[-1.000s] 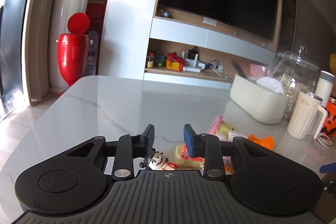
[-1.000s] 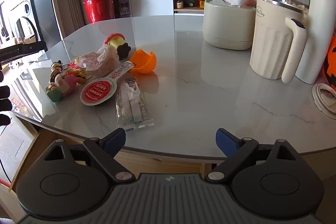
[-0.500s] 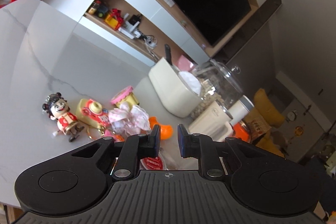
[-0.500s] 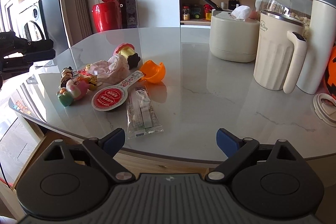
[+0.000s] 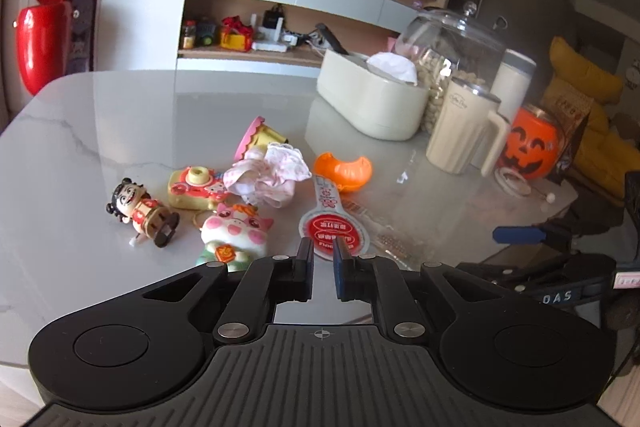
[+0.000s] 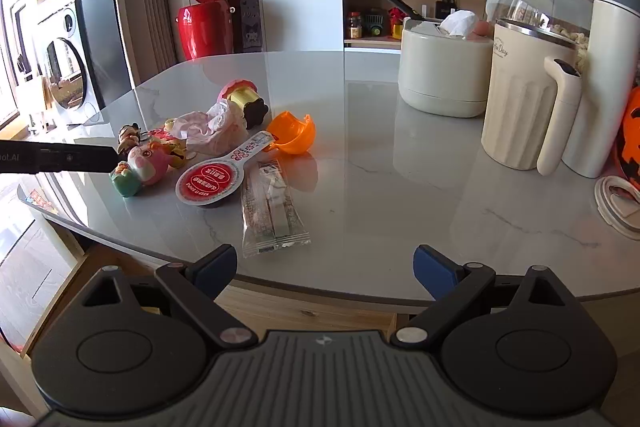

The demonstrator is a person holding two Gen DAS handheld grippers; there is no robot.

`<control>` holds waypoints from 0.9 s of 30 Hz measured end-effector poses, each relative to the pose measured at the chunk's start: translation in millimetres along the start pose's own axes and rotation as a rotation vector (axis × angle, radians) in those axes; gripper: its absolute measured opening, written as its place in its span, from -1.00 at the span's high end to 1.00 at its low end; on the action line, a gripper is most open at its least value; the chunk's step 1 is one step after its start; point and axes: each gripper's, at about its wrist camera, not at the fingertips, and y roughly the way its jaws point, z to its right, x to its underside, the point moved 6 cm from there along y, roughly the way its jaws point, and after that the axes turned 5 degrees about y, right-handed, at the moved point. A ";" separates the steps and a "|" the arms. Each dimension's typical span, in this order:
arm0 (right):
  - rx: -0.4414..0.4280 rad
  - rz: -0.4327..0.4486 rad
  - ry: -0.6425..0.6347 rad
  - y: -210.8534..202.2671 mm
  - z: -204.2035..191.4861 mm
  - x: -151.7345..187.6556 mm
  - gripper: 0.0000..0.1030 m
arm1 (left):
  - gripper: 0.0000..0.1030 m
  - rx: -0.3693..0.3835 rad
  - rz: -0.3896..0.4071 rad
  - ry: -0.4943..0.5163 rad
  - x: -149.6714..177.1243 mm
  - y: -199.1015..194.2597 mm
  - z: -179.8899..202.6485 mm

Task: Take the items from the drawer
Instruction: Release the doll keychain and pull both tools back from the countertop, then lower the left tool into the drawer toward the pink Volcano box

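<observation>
Black left gripper (image 5: pixel 320 247): pads drawn together, only a sliver of gap, nothing clamped. Aimed down at the red-lidded cup (image 5: pixel 334 229), tips just short of its near rim; contact not confirmed. From the right wrist view, seen as a dark bar (image 6: pixel 60 157) entering from the left, ending at the pig figure (image 6: pixel 146 165) left of the cup.

Right gripper (image 6: pixel 324 263): blue pads spread wide, empty, held at the near table (image 6: pixel 400 187) edge, to the near right of the cup.

Layout around the red-lidded cup:
- Long axis of the cup: round end nearest the left gripper, paper tab running away toward the orange shell (image 5: pixel 344 171).
- Clear packet (image 6: pixel 272 211): just beside, on the right-gripper side, lengthwise roughly parallel to the tab.
- Pig figure (image 5: pixel 234 231): just left.
- Crumpled cloth (image 5: pixel 268 175), toy camera (image 5: pixel 192 183), doll (image 5: pixel 140 211): beyond and to the left.

All items named above already on the tabletop, none in either gripper.

Drawer: not clearly identified. Light wooden panel (image 6: pixel 304 307) visible under the table edge, directly below the right gripper; contents hidden.

Judgement: next reach downward and back from the cup, toward that panel. Right gripper nearer and ready to grasp; left gripper in need of opening first.
</observation>
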 end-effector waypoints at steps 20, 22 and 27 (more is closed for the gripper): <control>0.009 -0.015 -0.008 1.2 0.5 5.5 -0.96 | 0.87 -0.099 -0.001 0.219 21.4 4.9 31.8; 0.009 -0.015 -0.008 1.1 0.4 5.6 -0.96 | 0.87 -0.069 -0.003 0.222 21.9 4.2 34.2; -0.005 -0.052 0.004 3.5 1.6 8.3 -0.96 | 0.85 0.350 -0.188 0.191 40.4 11.1 56.0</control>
